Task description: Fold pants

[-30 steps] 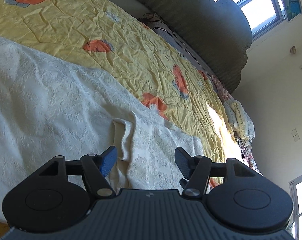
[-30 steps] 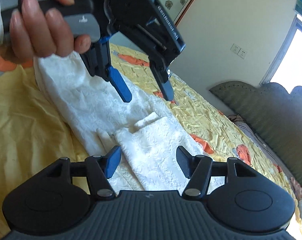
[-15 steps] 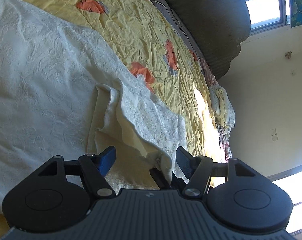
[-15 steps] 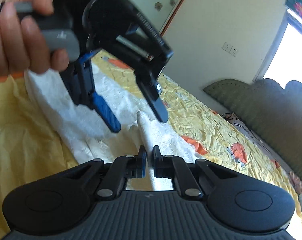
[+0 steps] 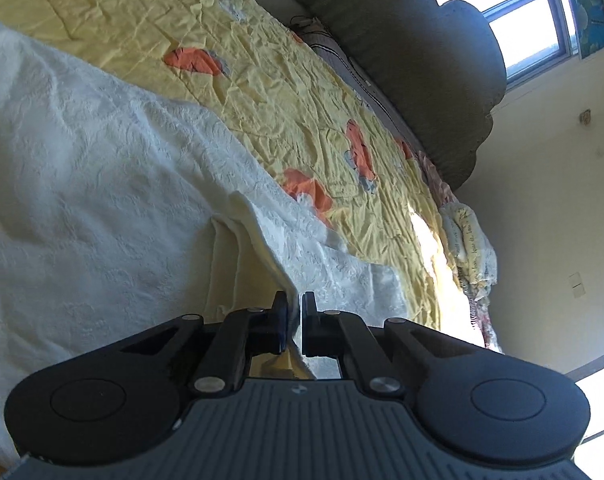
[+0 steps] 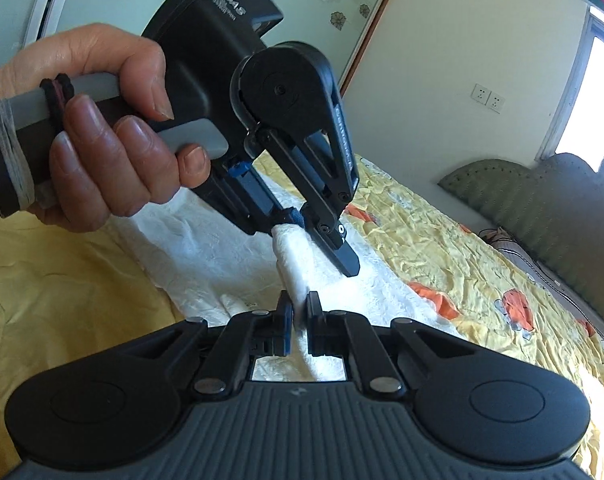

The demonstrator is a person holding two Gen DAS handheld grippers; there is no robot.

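White pants (image 6: 221, 256) spread on the yellow bedspread (image 6: 442, 248). Hem fold pinched tight in left hand-held gripper (image 6: 322, 236), just beyond right hand-held gripper (image 6: 297, 312), likewise clamped on same raised fold.

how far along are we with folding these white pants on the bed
Early. Done: both grippers have their grip; the right gripper and the left gripper each pinch one end of the same edge of the white pants. In hand: that edge is lifted off the yellow bedspread. Left: carrying it over; most of the pants lie spread flat, with no completed fold visible.
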